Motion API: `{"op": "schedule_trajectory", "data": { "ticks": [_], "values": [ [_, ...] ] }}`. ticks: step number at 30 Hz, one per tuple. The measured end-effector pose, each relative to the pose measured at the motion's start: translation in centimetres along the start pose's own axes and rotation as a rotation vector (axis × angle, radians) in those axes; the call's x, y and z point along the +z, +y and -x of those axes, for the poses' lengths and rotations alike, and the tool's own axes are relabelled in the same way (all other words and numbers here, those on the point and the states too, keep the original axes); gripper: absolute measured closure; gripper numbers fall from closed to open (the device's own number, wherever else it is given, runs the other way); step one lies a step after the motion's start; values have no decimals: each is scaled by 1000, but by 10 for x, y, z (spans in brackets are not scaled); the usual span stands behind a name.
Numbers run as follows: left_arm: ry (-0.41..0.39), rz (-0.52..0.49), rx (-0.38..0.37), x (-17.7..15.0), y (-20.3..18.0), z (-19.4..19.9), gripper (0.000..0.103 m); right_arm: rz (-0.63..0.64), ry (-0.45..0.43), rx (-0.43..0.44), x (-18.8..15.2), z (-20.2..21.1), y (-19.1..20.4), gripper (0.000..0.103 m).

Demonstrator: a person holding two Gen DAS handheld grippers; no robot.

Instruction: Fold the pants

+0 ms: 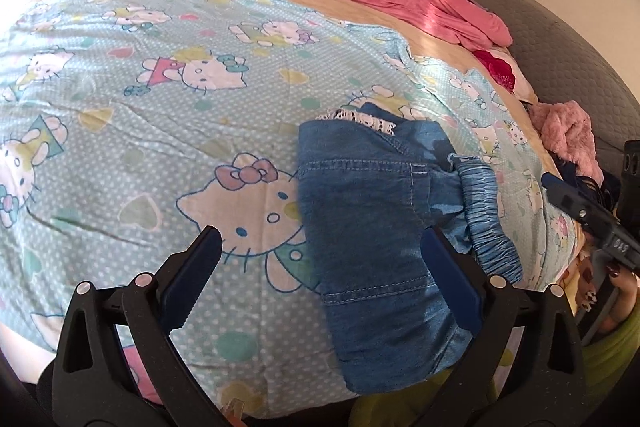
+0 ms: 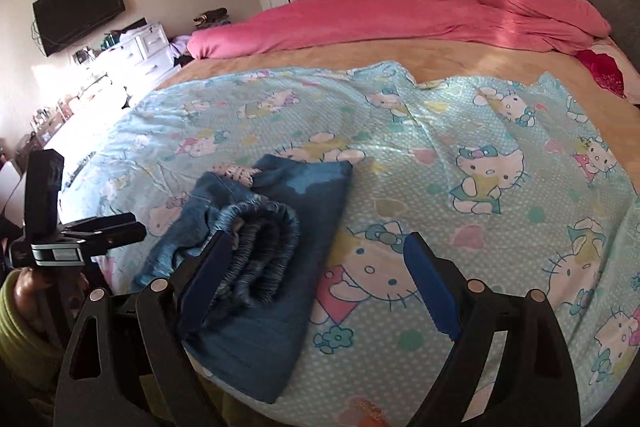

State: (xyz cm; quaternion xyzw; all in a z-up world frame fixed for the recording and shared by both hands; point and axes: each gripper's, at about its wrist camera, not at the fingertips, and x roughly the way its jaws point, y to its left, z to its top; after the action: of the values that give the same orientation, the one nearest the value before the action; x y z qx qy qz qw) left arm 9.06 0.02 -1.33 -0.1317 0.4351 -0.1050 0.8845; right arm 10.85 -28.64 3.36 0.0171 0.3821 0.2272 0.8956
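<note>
Pants seemingly loose between open fingers

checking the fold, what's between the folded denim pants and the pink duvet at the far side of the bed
Only bedding: the cartoon-cat sheet, then a bare tan strip of bedcover, between the pants and the pink duvet. The right wrist view shows it best.

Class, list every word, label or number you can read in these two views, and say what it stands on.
No text reads clearly.
Right gripper: pale digits on its body, too blurred to read.
Bedsheet: cartoon cats, no words.
Folded denim pants: no label visible.
</note>
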Motion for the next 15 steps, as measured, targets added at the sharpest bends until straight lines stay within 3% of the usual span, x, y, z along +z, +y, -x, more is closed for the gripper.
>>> {"op": "schedule_trajectory", "data": {
  "ticks": [4, 10, 15],
  "values": [
    [15, -13, -10, -2, -7, -7, 10, -7, 43, 8, -3, -15, -3, 17],
    [35, -19, -10, -2, -11, -20, 10, -44, 95, 41, -2, -36, -7, 27],
    [60, 6, -30, 1, -9, -35, 10, -73, 176, 75, -5, -60, -11, 44]
  ]
}}
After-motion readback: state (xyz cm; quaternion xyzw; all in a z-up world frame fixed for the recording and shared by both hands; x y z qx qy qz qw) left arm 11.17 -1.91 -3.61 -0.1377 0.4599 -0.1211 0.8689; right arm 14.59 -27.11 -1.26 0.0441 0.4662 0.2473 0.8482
